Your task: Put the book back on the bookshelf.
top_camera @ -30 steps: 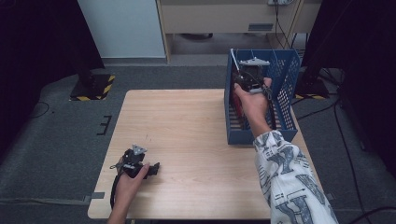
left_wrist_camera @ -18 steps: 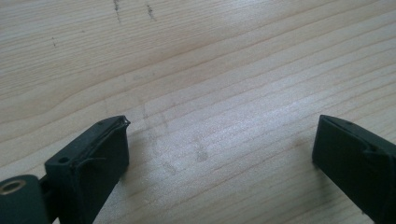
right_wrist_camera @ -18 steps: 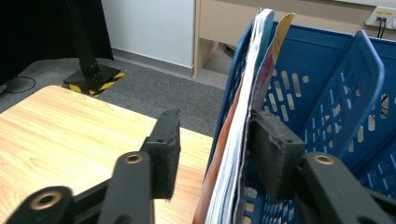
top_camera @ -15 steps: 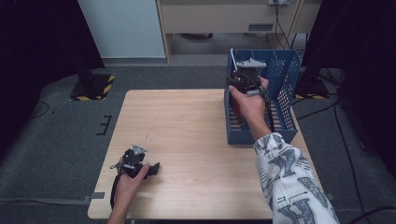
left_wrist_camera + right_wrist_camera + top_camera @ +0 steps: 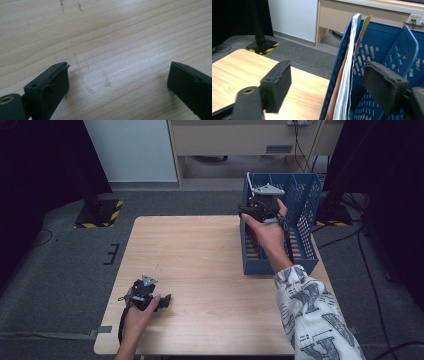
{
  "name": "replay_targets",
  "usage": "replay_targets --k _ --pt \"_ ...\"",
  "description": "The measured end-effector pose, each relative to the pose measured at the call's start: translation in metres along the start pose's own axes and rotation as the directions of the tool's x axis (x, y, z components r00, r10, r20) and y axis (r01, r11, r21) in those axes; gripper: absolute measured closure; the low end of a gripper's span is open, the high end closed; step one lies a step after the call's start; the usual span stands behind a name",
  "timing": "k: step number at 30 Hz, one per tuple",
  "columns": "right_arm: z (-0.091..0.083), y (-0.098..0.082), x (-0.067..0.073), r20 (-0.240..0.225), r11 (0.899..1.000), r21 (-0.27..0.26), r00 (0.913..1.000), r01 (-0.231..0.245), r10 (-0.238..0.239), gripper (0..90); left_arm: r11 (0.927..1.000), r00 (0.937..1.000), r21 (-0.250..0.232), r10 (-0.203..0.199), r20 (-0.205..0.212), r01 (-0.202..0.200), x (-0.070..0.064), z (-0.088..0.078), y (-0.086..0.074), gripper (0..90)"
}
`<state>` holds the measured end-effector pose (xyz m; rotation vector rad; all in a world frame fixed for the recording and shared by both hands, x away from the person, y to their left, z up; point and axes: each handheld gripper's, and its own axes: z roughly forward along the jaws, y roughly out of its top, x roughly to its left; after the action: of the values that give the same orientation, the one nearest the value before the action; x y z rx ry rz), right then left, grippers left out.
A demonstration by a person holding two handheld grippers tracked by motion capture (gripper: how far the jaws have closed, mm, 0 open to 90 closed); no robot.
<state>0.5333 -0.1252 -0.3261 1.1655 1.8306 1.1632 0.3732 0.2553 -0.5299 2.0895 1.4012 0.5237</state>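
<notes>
Right gripper [image 5: 261, 206] up over the near-left corner of the blue file rack [image 5: 305, 195], jaws spread wide after just opening, pads clear of everything. Between them in the right gripper view, a thin stack of papers [image 5: 345, 82] standing upright in the rack's outermost slot, pressed against the perforated side wall, with an orange sheet on the table side and a yellow-tipped one poking up behind; untouched by either pad. Next divider [image 5: 407, 50] close behind the right-hand jaw, so little slack on that side; plenty of open air on the other side, over the wooden table [image 5: 200, 250]. Rack sitting at the table's far right edge, its outer wall about at the tabletop's right border. Left gripper [image 5: 147, 295] resting low near the front-left corner of the table, held in the left hand [image 5: 136, 317], jaws wide apart with bare wood grain between them and a few faint pencil-like scuffs on the surface. Broad free stretch of tabletop between the two grippers. No readable brand, label or writing anywhere on rack, papers or grippers; only a printed pattern on the right sleeve [image 5: 312, 315], too small to make out.
</notes>
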Motion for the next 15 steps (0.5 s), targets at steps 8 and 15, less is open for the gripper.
replay_targets --k 8,15 --pt "-0.007 -0.001 0.001 -0.005 1.000 -0.018 0.9999 0.012 -0.012 13.1 1.0000 1.0000 -0.002 -0.007 0.000 0.007 -0.001 0.000 0.000 3.1" --pt "-0.013 -0.009 0.001 -0.021 0.999 -0.030 0.9994 0.026 -0.026 9.2 1.0000 1.0000 0.000 -0.001 0.003 0.001 -0.001 0.000 0.000 3.2"
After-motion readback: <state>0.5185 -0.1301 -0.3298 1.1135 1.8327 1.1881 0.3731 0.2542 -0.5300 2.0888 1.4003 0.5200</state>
